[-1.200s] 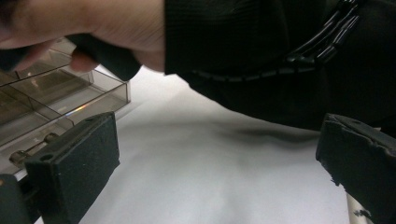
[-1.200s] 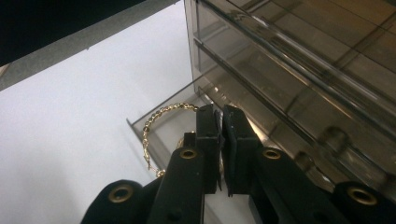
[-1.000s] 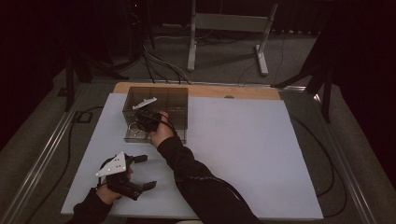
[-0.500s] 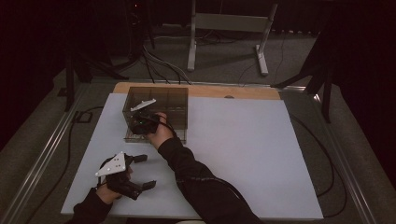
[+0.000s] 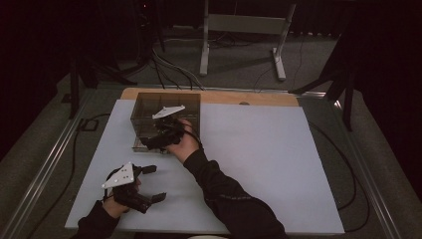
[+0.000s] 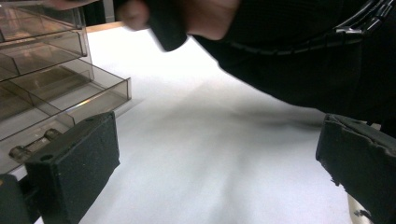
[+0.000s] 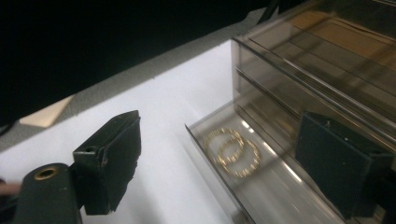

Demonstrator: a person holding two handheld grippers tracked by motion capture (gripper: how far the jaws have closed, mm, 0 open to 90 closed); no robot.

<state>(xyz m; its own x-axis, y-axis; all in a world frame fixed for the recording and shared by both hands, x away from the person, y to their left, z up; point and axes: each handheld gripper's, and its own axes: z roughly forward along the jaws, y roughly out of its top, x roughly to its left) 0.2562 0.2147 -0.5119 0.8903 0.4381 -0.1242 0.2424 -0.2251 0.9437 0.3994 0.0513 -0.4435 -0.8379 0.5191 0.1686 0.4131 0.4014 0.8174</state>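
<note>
A: High view, entry one. Right gripper sits at the front of the clear drawer box, low, by the bottom drawer. Left gripper rests on the white table, nearer the person, well apart from the box.

B: Jaw state, right?

A: Released. Right gripper view: jaws spread wide, nothing between the pads. One pad stands over bare table, the other over the box side.

B: Contents of the drawer?

A: Bottom drawer is pulled out. Two gold rings lie flat on its floor, overlapping each other, between the two jaws and just ahead of them. Not touched by either pad.

B: Left jaw state?

A: Also released. Left gripper view: pads far apart, only table between them. High view agrees, the two jaws splay.

B: What lies ahead of the left gripper?

A: Box ahead and off to the side of one jaw, its open drawer sticking out toward the camera. Rings cannot be made out from here. Person's dark sleeve crosses above the other jaw; the right hand is blurred at the top edge.

B: Contact between grippers?

A: None; well apart, the sleeve running between them and the table's near edge.
</note>
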